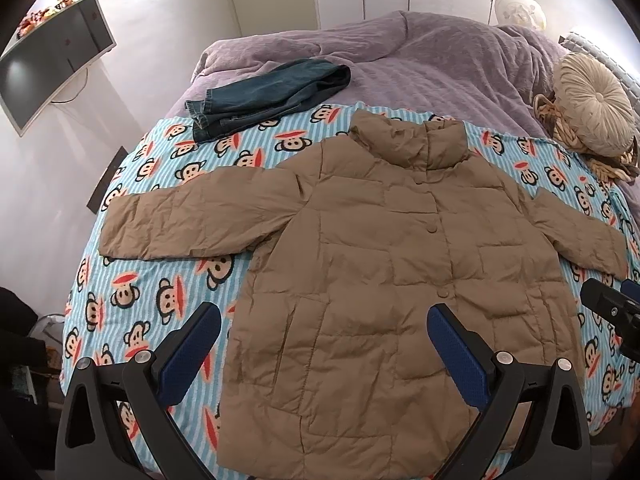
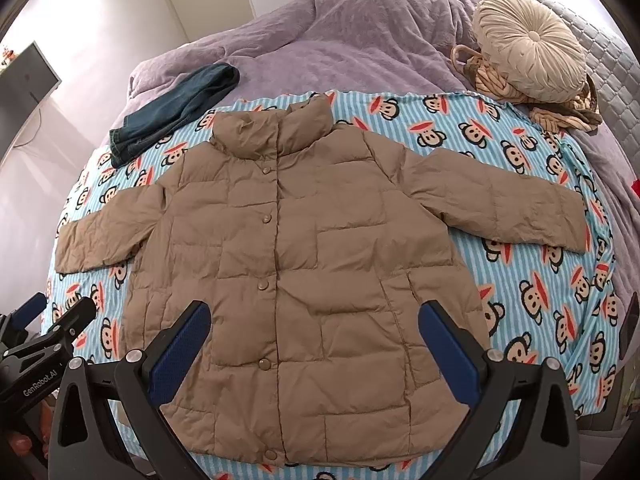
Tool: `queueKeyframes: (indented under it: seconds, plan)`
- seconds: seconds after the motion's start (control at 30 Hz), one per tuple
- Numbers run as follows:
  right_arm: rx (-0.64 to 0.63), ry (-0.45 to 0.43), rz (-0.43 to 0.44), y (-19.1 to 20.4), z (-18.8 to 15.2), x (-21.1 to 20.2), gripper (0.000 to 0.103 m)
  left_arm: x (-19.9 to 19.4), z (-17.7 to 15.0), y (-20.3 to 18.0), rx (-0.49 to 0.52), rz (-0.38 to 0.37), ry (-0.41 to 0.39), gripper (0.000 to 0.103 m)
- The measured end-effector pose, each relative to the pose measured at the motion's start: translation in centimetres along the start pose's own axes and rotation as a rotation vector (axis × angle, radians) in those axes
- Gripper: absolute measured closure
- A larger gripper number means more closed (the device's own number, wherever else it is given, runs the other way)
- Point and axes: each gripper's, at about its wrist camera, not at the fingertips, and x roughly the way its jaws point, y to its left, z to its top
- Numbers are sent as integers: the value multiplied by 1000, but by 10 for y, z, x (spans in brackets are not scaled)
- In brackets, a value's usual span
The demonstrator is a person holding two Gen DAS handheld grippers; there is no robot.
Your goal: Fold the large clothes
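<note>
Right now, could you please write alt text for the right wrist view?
A tan puffer jacket lies flat, snapped shut, sleeves spread, on a monkey-print blanket. The open right tool hovers over its hem; folded jeans lie beyond.

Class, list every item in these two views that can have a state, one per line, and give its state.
puffer jacket: spread flat, front up, snapped shut, sleeves out, not yet folded
jeans: folded, lying beyond the jacket
monkey-print blanket: spread out under the jacket
purple duvet: rumpled
round cushion: resting on a bundle of fabric
left hand-held gripper: open, empty
right hand-held gripper: open, empty
</note>
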Motion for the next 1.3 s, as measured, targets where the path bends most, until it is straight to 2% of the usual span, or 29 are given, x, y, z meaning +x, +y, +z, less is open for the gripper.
queueKeyframes:
  seconds: [1.3]
  plan:
    - [-2,10,3,5,6,4,0,5,-1,4,-13,11,8,0]
